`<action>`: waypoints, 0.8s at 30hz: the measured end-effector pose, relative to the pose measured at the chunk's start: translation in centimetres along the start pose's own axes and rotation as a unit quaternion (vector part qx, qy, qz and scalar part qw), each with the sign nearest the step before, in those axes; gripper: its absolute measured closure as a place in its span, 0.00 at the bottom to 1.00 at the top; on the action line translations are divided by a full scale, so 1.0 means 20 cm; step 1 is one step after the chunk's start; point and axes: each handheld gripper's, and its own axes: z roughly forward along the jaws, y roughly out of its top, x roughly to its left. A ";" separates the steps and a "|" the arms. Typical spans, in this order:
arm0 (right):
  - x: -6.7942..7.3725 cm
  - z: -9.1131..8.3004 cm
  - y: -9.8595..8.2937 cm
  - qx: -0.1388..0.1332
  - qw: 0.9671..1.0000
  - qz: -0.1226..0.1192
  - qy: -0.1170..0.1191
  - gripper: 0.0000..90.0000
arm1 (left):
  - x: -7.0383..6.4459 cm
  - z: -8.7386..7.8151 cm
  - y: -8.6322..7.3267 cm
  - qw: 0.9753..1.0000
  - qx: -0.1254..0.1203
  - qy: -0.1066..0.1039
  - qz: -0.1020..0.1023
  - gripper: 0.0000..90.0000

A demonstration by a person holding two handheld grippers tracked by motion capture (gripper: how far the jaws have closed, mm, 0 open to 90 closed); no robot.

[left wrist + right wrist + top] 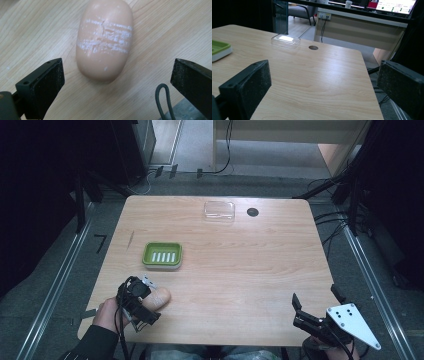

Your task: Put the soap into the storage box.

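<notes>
A peach oval soap bar [104, 40] with white scuff marks lies on the wooden table [240, 265] near its front left corner [159, 297]. My left gripper [117, 72] is open, with one jaw on each side of the soap's near end and not touching it; a hand holds that left gripper [149, 301]. A green soap dish [161, 255] with white slats sits further back on the table. My right gripper [316, 299] hangs open with nothing in it at the front right corner, and its own view shows the right gripper [324, 72] above bare wood.
A clear plastic lid [219, 211] lies near the table's far edge beside a round cable hole [252, 211]. The clear lid [285, 40] and the green dish [219, 48] lie ahead and to the left of the right gripper. A cable loop [163, 100] hangs near the left gripper's right jaw.
</notes>
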 end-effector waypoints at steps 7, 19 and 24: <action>0.00 0.00 0.00 0.001 1.000 -0.001 0.000 0.00 | 0.00 0.02 0.03 1.000 -0.006 -0.001 0.015 0.00; 0.00 0.01 0.00 0.001 1.000 -0.003 0.002 0.00 | 0.05 0.08 0.08 1.000 0.003 -0.012 0.021 0.00; 0.00 0.00 0.00 0.001 1.000 -0.002 0.001 0.00 | 0.06 0.10 0.09 1.000 0.012 -0.008 0.016 0.00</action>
